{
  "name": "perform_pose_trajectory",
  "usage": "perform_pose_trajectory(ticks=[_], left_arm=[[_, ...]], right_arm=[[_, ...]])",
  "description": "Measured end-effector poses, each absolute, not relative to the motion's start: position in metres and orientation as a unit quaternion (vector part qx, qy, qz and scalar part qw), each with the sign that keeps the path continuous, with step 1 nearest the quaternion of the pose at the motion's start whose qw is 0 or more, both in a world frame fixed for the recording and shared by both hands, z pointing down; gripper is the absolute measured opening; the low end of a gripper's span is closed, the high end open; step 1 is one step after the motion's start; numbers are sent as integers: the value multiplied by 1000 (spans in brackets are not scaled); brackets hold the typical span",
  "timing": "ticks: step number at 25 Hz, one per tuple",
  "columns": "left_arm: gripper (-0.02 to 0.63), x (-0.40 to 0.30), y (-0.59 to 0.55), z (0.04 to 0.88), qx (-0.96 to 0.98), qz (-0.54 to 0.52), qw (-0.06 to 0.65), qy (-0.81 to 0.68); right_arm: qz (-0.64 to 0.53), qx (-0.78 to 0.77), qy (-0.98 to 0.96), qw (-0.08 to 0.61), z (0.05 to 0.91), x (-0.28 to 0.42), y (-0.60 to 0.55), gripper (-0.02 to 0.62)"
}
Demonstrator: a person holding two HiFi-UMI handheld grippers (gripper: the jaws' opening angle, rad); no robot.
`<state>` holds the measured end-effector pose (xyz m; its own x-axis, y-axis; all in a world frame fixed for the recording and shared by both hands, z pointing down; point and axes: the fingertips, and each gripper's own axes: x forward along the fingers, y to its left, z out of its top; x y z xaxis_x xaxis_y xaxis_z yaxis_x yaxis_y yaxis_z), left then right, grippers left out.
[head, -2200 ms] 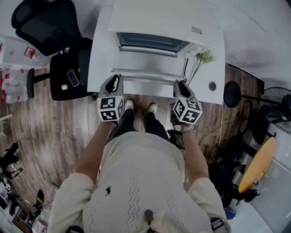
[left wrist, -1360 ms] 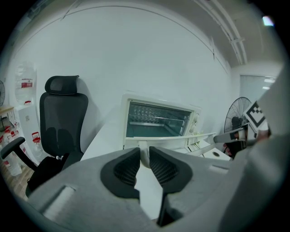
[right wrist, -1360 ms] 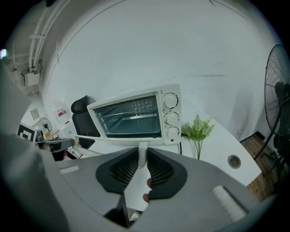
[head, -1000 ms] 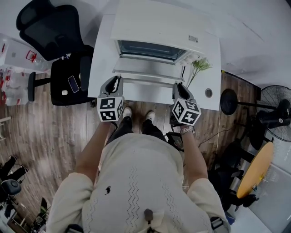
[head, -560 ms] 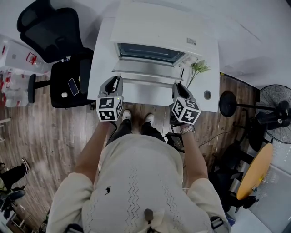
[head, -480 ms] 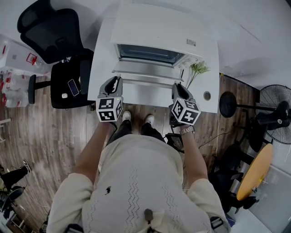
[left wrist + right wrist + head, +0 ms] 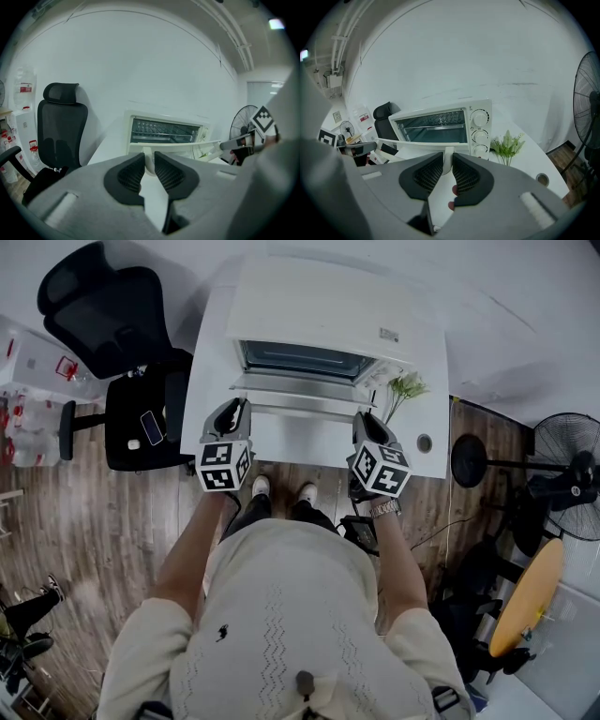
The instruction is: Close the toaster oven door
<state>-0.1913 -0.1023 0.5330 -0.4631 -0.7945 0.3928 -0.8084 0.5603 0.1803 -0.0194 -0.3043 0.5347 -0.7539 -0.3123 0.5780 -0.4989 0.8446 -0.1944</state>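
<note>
At the far left a black office chair (image 7: 94, 296) stands well apart from the white counter (image 7: 309, 442), out of the way of the work. The left gripper (image 7: 149, 158) comes in at the counter's near edge and is clenched on the left end of the door handle (image 7: 148, 150), whose white post sits between its pads. It takes the end rather than the middle, probably so that each side carries half the lift. In the middle, the toaster oven (image 7: 328, 306) sits at the back of the counter against the wall. Its door (image 7: 300, 390) is open, dropped forward toward the person and lying close to level, so the wire rack inside shows. The task is not yet done: the door has to swing up on its hinge until it meets the oven's face. The right gripper (image 7: 447, 157) mirrors the left one, clamped on the handle's right post, and the person's fingertips (image 7: 453, 190) show below its pads. Holding both ends should keep the door from twisting as it rises. Past the control dials (image 7: 479, 136), a small green plant (image 7: 405, 385) stands just beside the oven, clear of the door's swing. A floor fan (image 7: 572, 446) is further right.
</note>
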Motion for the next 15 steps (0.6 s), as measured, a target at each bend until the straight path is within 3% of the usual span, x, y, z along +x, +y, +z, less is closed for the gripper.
perform_pose_trajectory(ticks=[15], left_arm=[[67,-204,-115,522,471,15,214,-856]], right_arm=[[163,221,-924,267,524,-32,-316,80]])
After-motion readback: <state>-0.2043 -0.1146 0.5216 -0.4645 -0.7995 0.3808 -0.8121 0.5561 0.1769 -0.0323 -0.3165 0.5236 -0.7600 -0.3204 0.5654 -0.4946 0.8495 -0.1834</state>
